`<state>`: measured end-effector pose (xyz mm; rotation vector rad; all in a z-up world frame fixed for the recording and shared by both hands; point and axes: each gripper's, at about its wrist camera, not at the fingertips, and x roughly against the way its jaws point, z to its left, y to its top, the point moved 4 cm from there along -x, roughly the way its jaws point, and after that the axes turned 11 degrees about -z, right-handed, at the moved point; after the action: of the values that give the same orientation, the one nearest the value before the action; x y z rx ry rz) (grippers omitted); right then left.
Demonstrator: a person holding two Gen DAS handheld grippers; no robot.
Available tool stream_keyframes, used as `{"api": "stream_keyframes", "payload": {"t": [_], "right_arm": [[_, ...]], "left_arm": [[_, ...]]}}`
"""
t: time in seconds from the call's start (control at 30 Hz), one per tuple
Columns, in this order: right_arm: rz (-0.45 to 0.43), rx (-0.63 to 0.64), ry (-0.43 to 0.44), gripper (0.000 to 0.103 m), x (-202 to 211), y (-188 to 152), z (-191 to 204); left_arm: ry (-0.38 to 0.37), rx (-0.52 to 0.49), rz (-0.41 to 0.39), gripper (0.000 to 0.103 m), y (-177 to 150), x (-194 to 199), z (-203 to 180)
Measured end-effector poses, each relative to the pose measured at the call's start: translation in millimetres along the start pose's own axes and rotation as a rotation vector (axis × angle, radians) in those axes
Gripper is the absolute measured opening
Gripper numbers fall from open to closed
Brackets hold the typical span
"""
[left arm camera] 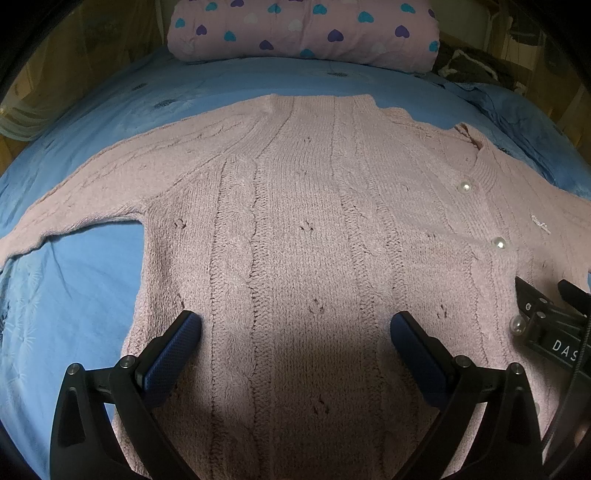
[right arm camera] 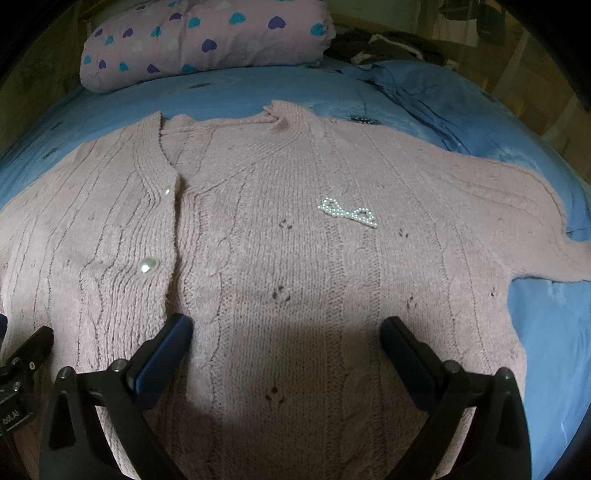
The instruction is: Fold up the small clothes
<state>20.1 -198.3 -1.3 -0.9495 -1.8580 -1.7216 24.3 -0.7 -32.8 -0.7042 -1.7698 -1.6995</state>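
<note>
A pink cable-knit cardigan (left arm camera: 295, 206) lies flat and front up on the blue bedsheet (left arm camera: 85, 295), sleeves spread to both sides. It has pearl buttons (left arm camera: 499, 243) and a pearl bow (right arm camera: 347, 212) on the chest. My left gripper (left arm camera: 295, 332) is open above the cardigan's left half, empty. My right gripper (right arm camera: 286, 334) is open above the cardigan's right half (right arm camera: 295, 258), empty. The right gripper's body shows at the right edge of the left wrist view (left arm camera: 554, 325). The left gripper's body shows at the left edge of the right wrist view (right arm camera: 22, 362).
A pink pillow with heart print (left arm camera: 303, 29) lies at the head of the bed, also in the right wrist view (right arm camera: 207, 37). Dark clothes (right arm camera: 388, 44) are piled at the far right. A crumpled blue cloth (right arm camera: 424, 88) lies beside them.
</note>
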Motion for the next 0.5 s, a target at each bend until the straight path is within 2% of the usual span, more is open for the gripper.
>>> {"api": "stream_keyframes", "payload": {"t": [0.4, 0.5], "right_arm": [[-0.009, -0.014, 0.011, 0.103, 0.7, -1.1, -6.9], [0.002, -0.011, 0.01, 0.103, 0.7, -1.9, -6.5]], "left_arm": [[-0.027, 0.011, 0.003, 0.088, 1.1, 1.5, 2.5], [-0.084, -0.01, 0.02, 0.087, 4.3, 2.0, 5.8]]}}
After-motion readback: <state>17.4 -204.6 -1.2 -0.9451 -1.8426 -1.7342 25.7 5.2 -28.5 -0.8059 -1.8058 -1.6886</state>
